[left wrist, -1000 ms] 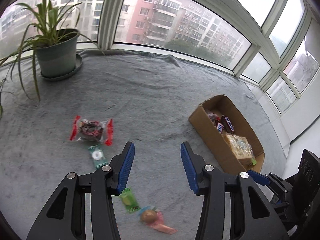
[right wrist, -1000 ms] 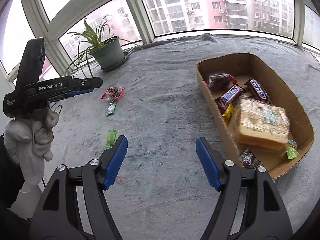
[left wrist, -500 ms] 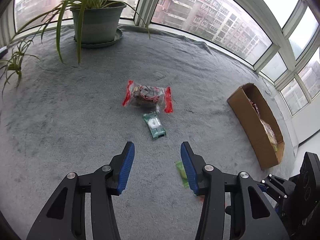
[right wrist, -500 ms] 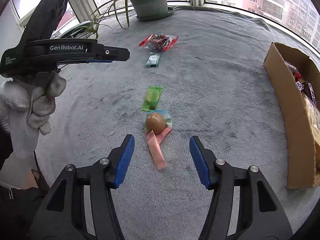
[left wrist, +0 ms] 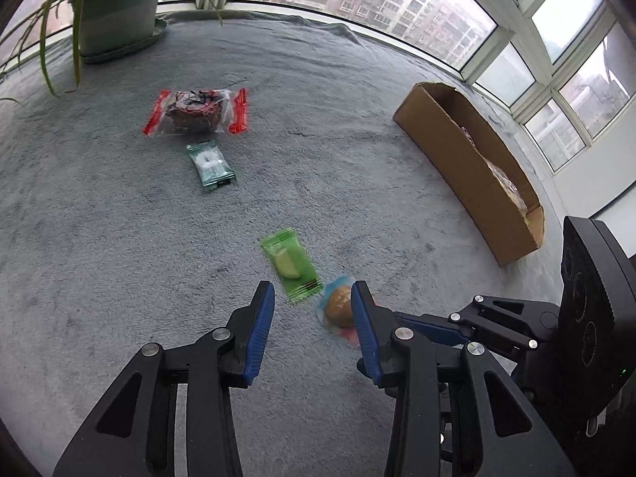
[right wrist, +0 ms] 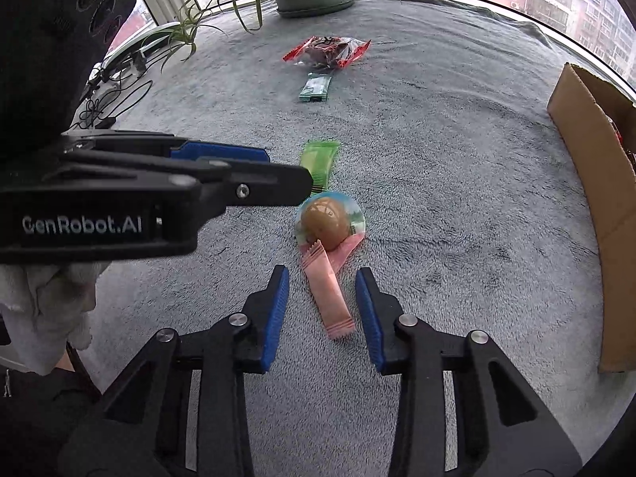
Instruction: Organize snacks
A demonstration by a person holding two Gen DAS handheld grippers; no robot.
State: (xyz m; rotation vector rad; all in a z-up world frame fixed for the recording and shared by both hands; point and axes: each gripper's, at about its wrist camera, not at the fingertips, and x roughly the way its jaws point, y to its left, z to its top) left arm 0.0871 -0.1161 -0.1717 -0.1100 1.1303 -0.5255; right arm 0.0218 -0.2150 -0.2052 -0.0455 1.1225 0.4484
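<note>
The right gripper point(right wrist: 322, 310) hung low over the grey fleece blanket point(right wrist: 457, 206), its blue-padded jaws closing around the slim pink foil stick packet point(right wrist: 328, 298), which lay between them, the pads not yet pressing it. That packet looked light, thin and limp, likely to crumple and slip, so a pinch across its narrow middle seemed the best hold. Its far end touched the round brown snack in a clear, blue-rimmed wrapper point(right wrist: 328, 220), a hard-looking, glossy dome that would probably roll or squirm out of a shallow pinch.

The left gripper point(left wrist: 314, 318) was closing too, with nothing between its jaws; the bright green flat sachet point(left wrist: 292, 266) lay just ahead of it, smooth and soft, best taken across its width.

Farther toward the window edge of the blanket lay a dark green flat packet point(left wrist: 210, 165) and, just beyond it, a crinkly clear bag with red ends point(left wrist: 196, 111), puffy and easily crushed. An open brown cardboard box point(left wrist: 469, 167) stood along the blanket's right side, well apart, stiff-walled and already holding snacks. A potted spider plant point(left wrist: 115, 12) sat at the far left corner.
</note>
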